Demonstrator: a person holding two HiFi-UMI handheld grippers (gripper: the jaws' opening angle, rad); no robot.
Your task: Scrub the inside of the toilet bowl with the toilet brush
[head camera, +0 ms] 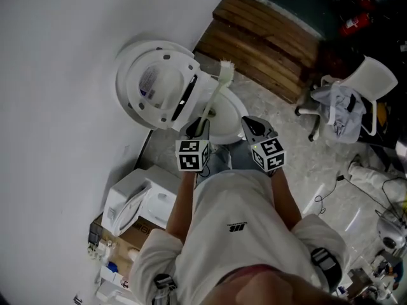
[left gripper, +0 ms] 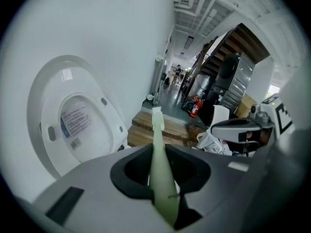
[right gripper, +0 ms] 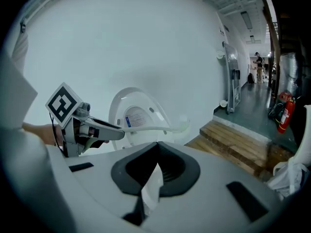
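Note:
A white toilet (head camera: 222, 116) stands by the wall with its lid and seat (head camera: 156, 84) raised. My left gripper (head camera: 196, 130) is shut on the pale green handle of the toilet brush (head camera: 216, 94). The brush head (head camera: 226, 72) points up and away, above the bowl's far rim. In the left gripper view the handle (left gripper: 158, 164) runs out between the jaws to the bristles (left gripper: 156, 118). My right gripper (head camera: 253, 127) hovers over the bowl's near right side. Its jaws are drawn together, with only a thin white sliver between them. The right gripper view shows the left gripper (right gripper: 92, 128) and the brush (right gripper: 160, 127).
A wooden platform (head camera: 267, 40) lies just behind the toilet. A white chair heaped with cloth (head camera: 346, 100) stands to the right, with cables on the floor beyond it. Boxes and spare toilet parts (head camera: 137, 199) crowd the wall at the lower left. A red fire extinguisher (left gripper: 194, 106) stands farther off.

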